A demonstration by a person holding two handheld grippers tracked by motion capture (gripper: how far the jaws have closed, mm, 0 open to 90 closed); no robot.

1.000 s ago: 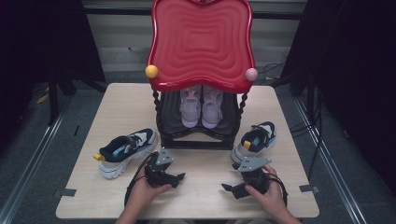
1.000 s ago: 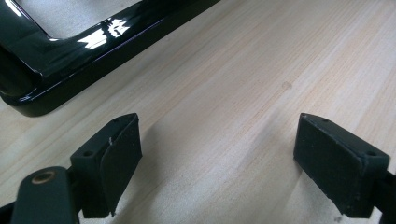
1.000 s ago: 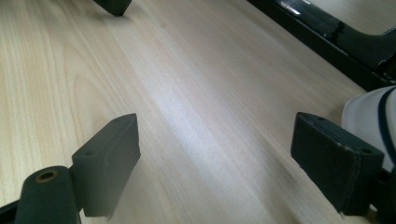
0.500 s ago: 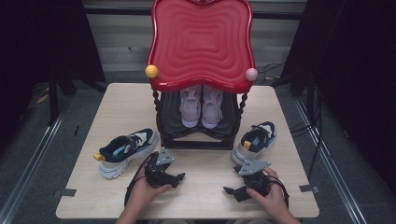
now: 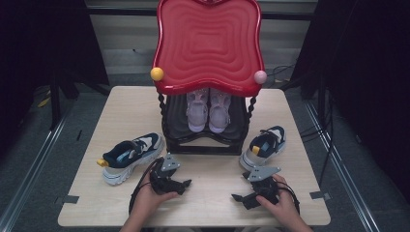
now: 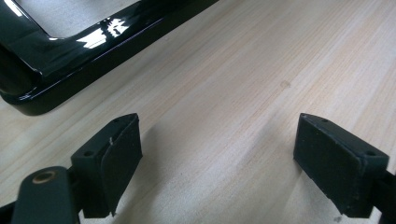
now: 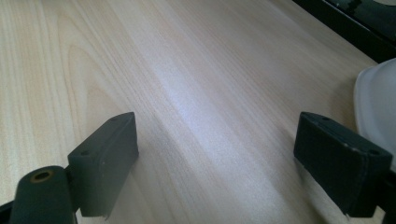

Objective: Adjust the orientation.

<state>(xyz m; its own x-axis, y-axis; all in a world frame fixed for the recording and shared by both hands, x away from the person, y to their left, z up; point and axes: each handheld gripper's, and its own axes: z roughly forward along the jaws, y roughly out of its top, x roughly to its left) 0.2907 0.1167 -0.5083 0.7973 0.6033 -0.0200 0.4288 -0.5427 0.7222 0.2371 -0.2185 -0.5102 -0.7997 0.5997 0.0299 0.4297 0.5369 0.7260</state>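
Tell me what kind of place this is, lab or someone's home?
Likely a staged recording setup, not a home: a bare wooden table ringed by black curtains, cables on the floor, and a red-topped shoe rack with sneakers laid out beside it.

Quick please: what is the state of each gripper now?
Left gripper: open, holding nothing.
Right gripper: open, holding nothing.

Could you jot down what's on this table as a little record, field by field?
Surface: pale wooden table
Centre: black two-tier shoe rack with a red wavy top
On the rack: pair of lilac sneakers
Left: navy and white sneaker
Right: matching navy and white sneaker
Left gripper: open, holding nothing
Right gripper: open, holding nothing
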